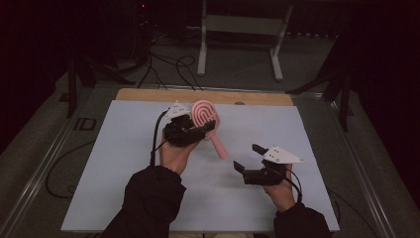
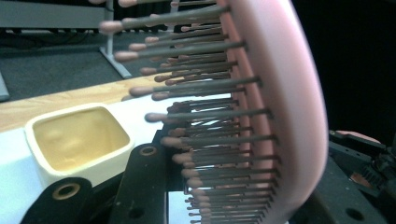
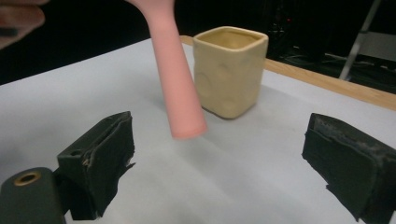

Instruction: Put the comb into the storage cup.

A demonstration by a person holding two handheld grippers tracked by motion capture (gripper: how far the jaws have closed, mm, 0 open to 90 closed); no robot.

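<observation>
Item held: pink plastic paddle hairbrush with dark pink-tipped bristles [image 1: 205,115], head clamped in the left gripper [image 1: 190,130], raised off the table, handle slanting down toward the person.
Left gripper state: jaws clenched on the brush head; bristles [image 2: 201,116] stand close to the camera in the left gripper view.
Right gripper state: right gripper [image 1: 247,158] released, jaws spread wide, nothing between them, hovering low over the sheet.
Container: 1 cream square ceramic cup [image 3: 230,70], upright, empty as far as visible, just behind the brush handle [image 3: 175,70] in the right gripper view.
Risk 1: handle tip likely to knock the cup's rim and tip it, if lowered off-centre.
Risk 2: brush may pivot in the jaws, the grip being on the head alone.
Risk 3: cup may slide on the smooth sheet, as nothing steadies it.
Surface: pale blue-white sheet [image 1: 124,163] over a wooden board [image 1: 148,94].
Room: dark; grey floor, black cables [image 1: 168,64], white metal frame [image 1: 237,29] behind.
</observation>
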